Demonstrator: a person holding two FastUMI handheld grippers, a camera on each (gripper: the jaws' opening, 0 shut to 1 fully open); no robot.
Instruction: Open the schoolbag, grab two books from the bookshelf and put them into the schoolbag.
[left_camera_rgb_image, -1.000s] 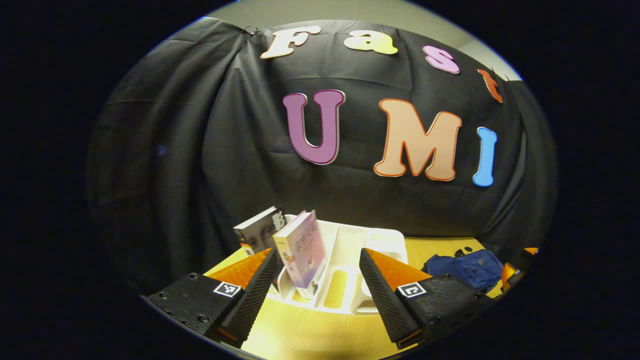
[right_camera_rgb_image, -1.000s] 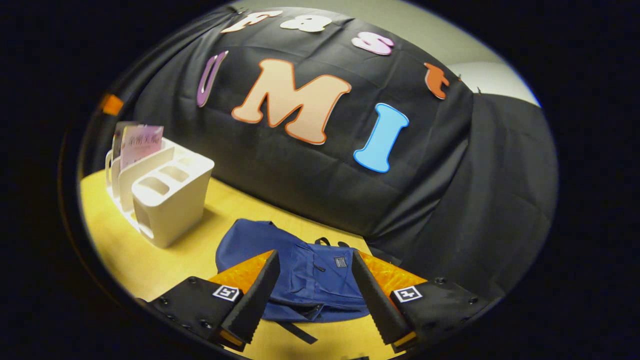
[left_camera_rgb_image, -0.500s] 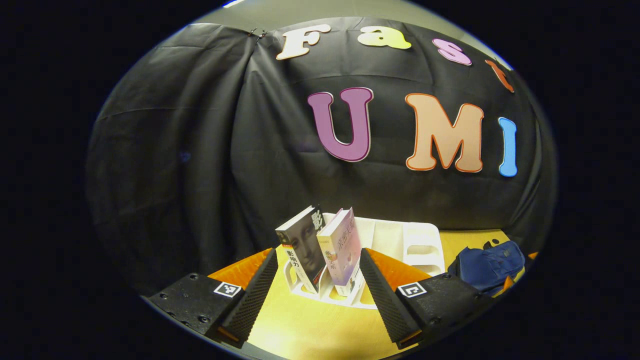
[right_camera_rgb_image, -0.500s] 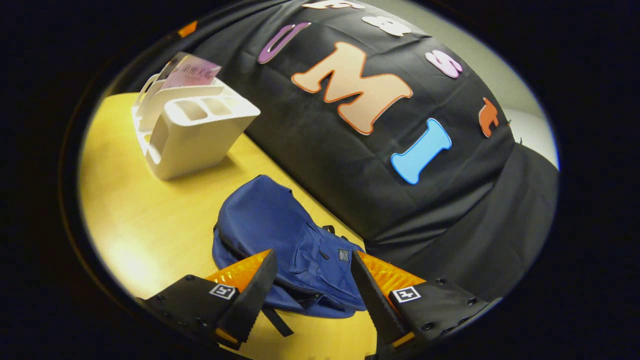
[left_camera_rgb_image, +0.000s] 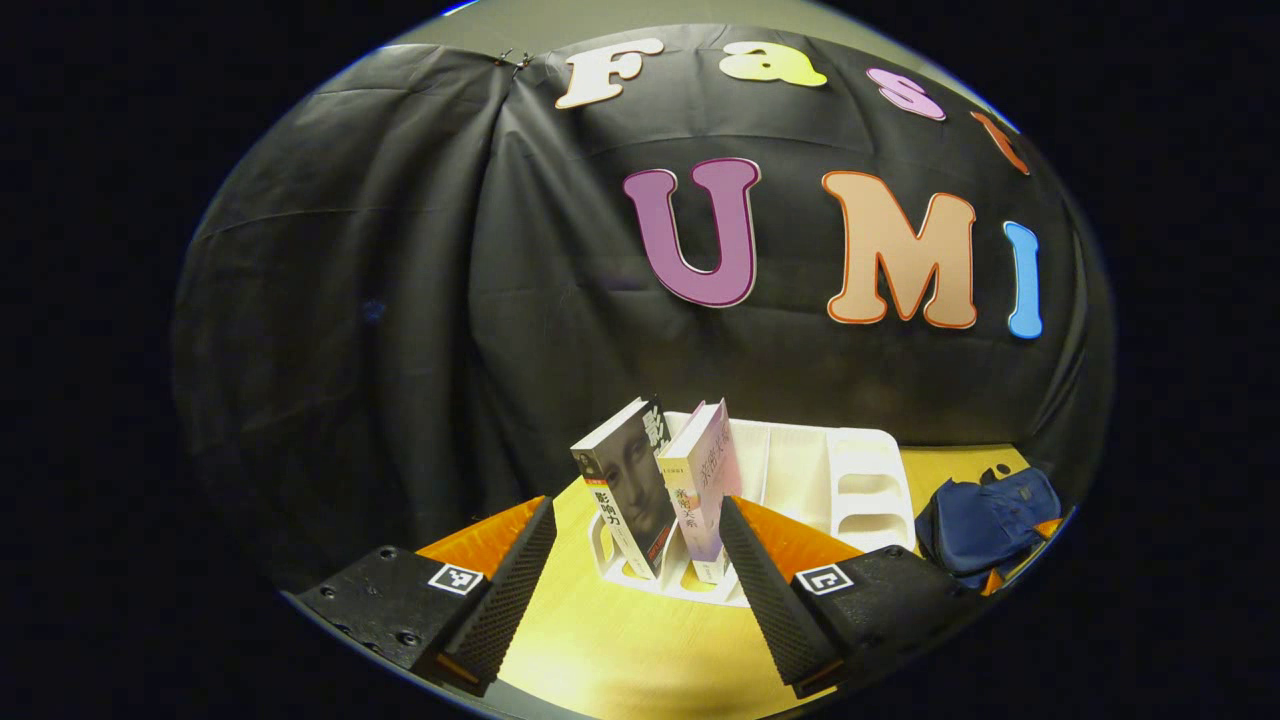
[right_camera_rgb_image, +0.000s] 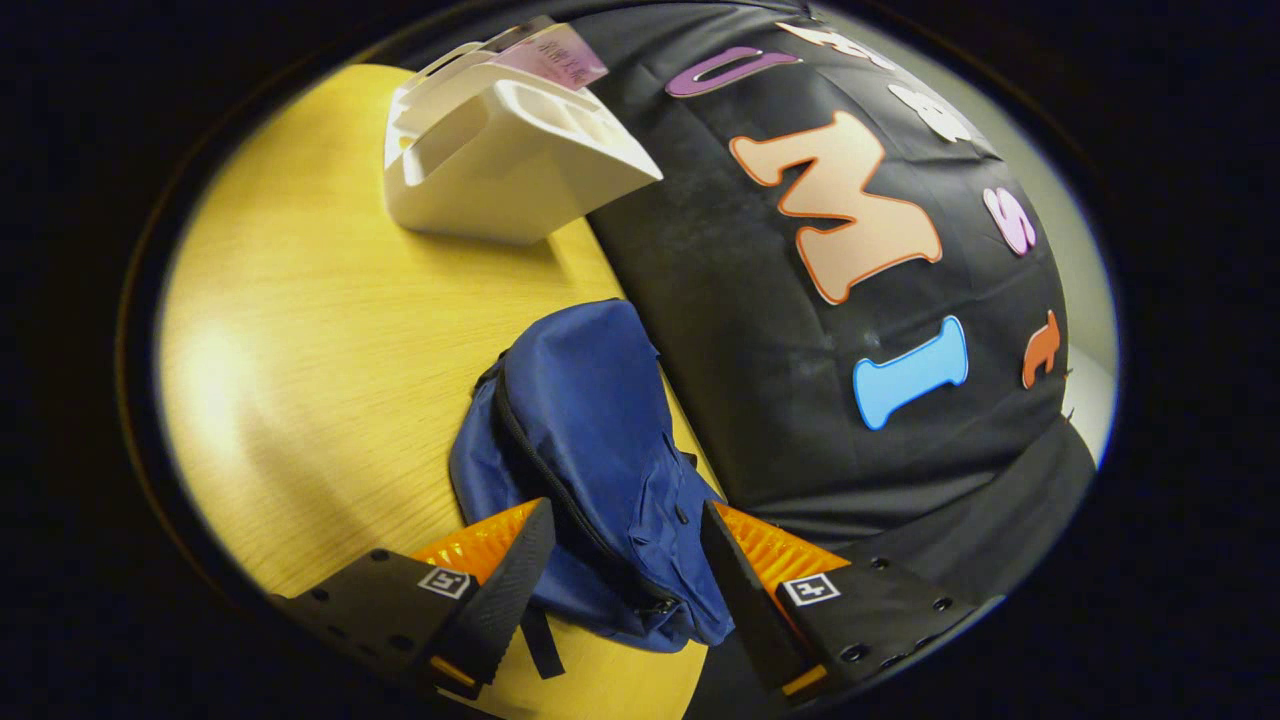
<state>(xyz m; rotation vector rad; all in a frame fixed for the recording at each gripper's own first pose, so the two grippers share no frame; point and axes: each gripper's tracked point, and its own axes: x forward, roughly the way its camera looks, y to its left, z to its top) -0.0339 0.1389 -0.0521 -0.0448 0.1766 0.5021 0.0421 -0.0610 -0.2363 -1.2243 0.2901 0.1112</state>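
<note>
While the right gripper (right_camera_rgb_image: 615, 575) hangs with its jaws spread wide and nothing between them, it sits low over the near end of the bag (right_camera_rgb_image: 590, 440), and that placing looks deliberate: the zip (right_camera_rgb_image: 545, 470) runs along the bag's edge straight toward the gap between the fingers, so the opening step seems to be the one in hand. Lying flat on the table (right_camera_rgb_image: 300, 330), the bag is zipped shut as far as I can see, with a strap (right_camera_rgb_image: 540, 640) trailing out beneath it by the left finger. I cannot make out the zip pull itself. Beyond the bag's far end, well apart from it, stands the white shelf (right_camera_rgb_image: 490, 170), pushed up near the booth wall.

Meanwhile the left gripper (left_camera_rgb_image: 635, 580) is also released and empty, held off the shelf (left_camera_rgb_image: 800, 470) and aimed at its book end, probably waiting its turn until the bag is open. Two books stand in the shelf's slots, leaning a little: the dark book (left_camera_rgb_image: 625, 485) on the outer side and the pale book (left_camera_rgb_image: 705, 480) just beside it, toward the bag (left_camera_rgb_image: 985, 520). Standing spine-out like this, each offers a thin edge a gripper could close on from the front. Neither book has left the shelf, so the task is at its start.
</note>
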